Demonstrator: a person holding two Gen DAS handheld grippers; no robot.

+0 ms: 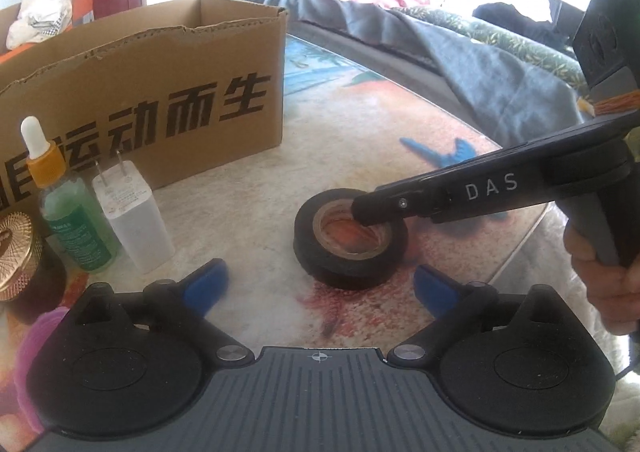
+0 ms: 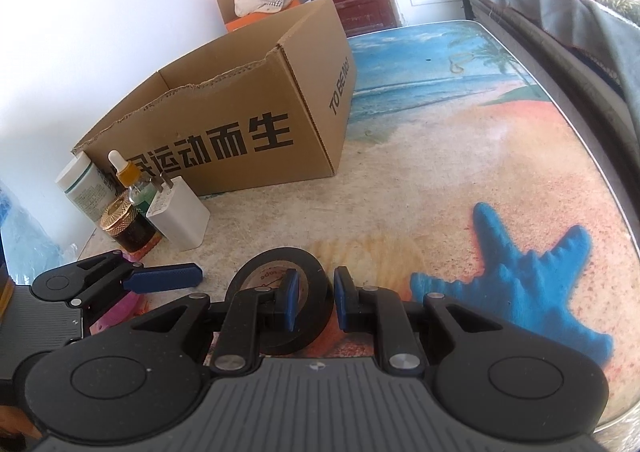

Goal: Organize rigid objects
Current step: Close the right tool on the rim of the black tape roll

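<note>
Black tape roll [image 1: 350, 238], brown core, flat

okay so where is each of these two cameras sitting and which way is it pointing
Left wrist: on the left claw, angled down at the black tape roll; shows its open blue fingers, the right claw and a hand.
Right wrist: on the right claw, pinching the tape roll's wall.
Shared: tape roll, cardboard box, white charger.

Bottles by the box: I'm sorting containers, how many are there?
3: white bottle nearest the wall, dropper bottle beside it, gold-capped bottle in front. Others may be hidden.
</note>
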